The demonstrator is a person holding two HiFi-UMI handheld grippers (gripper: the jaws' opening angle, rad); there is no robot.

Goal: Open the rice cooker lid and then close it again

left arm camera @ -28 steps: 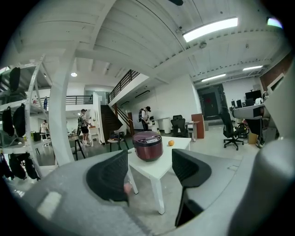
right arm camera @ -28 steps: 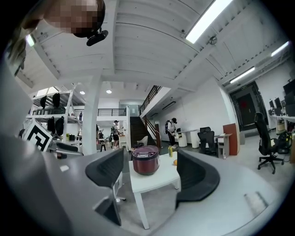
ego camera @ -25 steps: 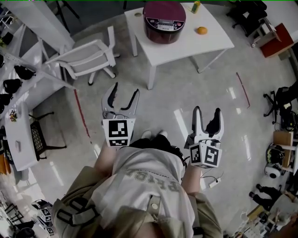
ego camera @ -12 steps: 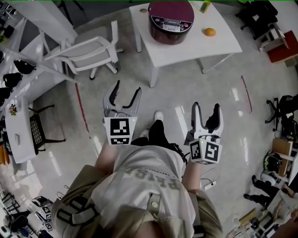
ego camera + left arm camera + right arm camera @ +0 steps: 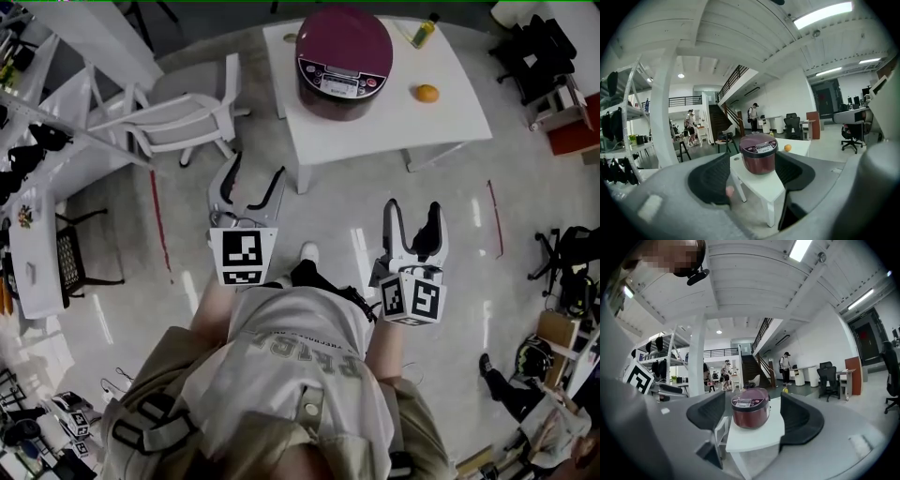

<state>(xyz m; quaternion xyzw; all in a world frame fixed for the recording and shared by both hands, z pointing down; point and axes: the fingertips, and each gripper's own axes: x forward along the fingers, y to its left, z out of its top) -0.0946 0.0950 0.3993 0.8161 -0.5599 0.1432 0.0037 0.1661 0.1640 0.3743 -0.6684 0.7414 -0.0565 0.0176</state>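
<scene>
Where the rice cooker is: the rice cooker stands on the white table, toward its left half, well ahead of the person and well apart from both claws.
Neighbours: an orange lies to its right and a small bottle stands behind that, both clear of the cooker; a white chair stands left of the table.
Lid: the domed maroon lid sits shut, flush on the body.
Weight and stiffness: it is probably a rigid, fairly heavy appliance that stays put under a light push; the lid likely swings on a rear hinge and may spring up once freed.
Surface: the shell looks glossy, so smooth pads could slide on the dome.
Where to take hold: the front edge by the control panel seems the best spot, since a release catch most likely sits there; no catch can be made out from this far.
Closing: pressing down on the front of the dome should seat it again.
Left claw: the left claw is held over the floor with its jaws standing apart at a moderate gap, with nothing between them and touching nothing; the cooker only appears framed between its pads in the distance.
Right claw: the right claw is likewise parted and empty, aimed at the table but far short of it.
</scene>
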